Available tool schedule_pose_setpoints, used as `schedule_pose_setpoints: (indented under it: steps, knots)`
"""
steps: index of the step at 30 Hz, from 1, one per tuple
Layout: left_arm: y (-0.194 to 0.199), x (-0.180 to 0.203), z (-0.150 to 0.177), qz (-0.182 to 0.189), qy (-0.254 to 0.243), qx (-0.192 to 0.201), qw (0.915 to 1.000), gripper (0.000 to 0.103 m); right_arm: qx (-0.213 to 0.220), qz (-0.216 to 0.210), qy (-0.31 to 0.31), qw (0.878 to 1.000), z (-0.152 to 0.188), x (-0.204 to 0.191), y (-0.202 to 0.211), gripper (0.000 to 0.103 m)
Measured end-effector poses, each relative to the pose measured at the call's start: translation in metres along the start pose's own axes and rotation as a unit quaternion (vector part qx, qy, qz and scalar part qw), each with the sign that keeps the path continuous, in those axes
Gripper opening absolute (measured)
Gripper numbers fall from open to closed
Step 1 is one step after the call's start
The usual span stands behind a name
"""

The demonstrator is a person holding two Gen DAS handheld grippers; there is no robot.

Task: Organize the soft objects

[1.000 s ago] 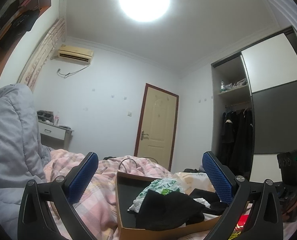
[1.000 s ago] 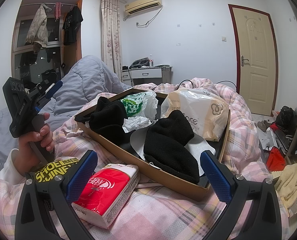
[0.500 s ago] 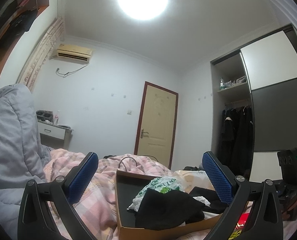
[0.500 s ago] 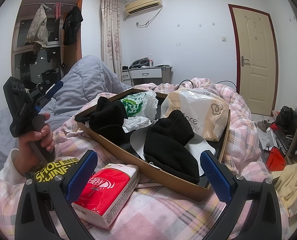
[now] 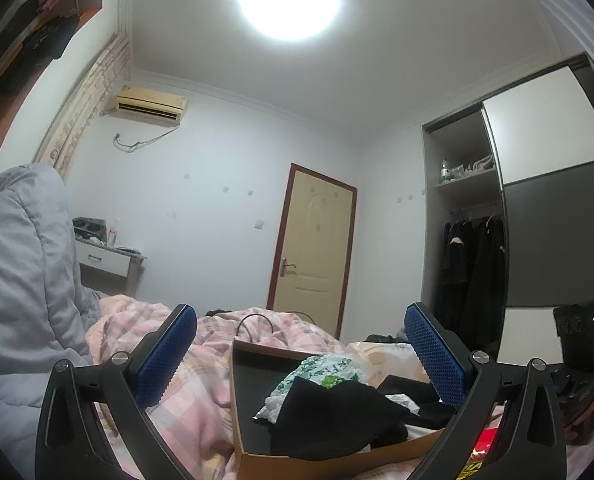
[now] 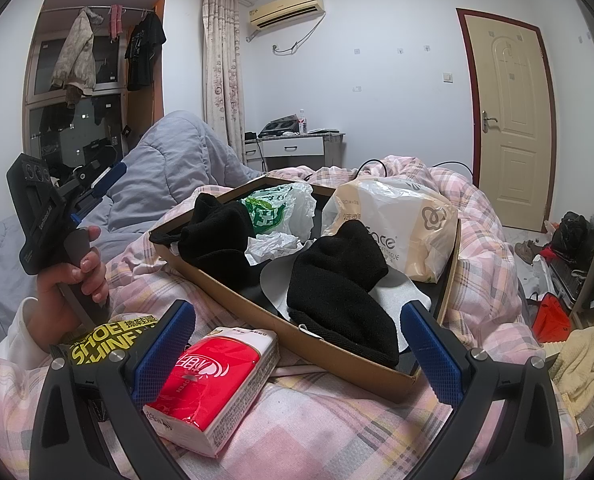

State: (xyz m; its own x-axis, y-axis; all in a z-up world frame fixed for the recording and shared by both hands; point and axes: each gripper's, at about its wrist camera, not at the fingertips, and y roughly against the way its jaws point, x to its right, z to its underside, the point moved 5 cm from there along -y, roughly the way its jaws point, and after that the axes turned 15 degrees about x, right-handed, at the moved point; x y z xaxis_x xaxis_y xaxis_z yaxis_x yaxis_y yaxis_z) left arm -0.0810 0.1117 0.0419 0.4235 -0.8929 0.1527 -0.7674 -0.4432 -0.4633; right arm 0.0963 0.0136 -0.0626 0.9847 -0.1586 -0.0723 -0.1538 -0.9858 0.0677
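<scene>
Meanwhile, both tongs stood wide apart and held nothing. The right tongs (image 6: 297, 350) hovered low over the pink plaid quilt (image 6: 337, 432) on the bed, with a red tissue pack (image 6: 213, 384) lying on the quilt just inside their left blue pad (image 6: 163, 354). Beyond the pack sat an open cardboard box lid (image 6: 337, 354), and in it lay the soft things: a black knit hat (image 6: 341, 292) on a white insole (image 6: 397, 294) near the front edge, another black garment (image 6: 217, 236) toward the left corner, a green-printed plastic bag (image 6: 277, 210) behind that, and a beige tissue bag (image 6: 405, 220) leaning against the far right side. A crumpled white plastic scrap (image 6: 273, 244) lay between the two black pieces. A yellow-and-black shoe-shine packet (image 6: 109, 340) lay beside the person's left hand (image 6: 73, 284), which gripped the handle of the left tongs (image 5: 299, 350). Those pointed upward across the room, level with the box lid's (image 5: 317, 462) near corner, where the black garment (image 5: 333, 416) and green bag (image 5: 325, 368) showed between the pads. A grey duvet (image 6: 169, 176) was heaped behind the left hand, well apart from the box.
</scene>
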Motion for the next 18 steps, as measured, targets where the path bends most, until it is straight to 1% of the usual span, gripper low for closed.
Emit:
schedule_pose_setpoints:
  steps: [7,18]
  knots:
    - [-0.0023,0.0003,0.0014,-0.008,-0.004,-0.003,1.0000,0.103,0.000,0.000,0.000,1.000,0.0001,0.0001,0.0001,0.102]
    - [-0.0006,0.0049,0.0005,-0.001,-0.017,-0.002,0.9999,0.103,0.000,0.000,0.000,1.000,0.0002,0.0001,0.0002,0.102]
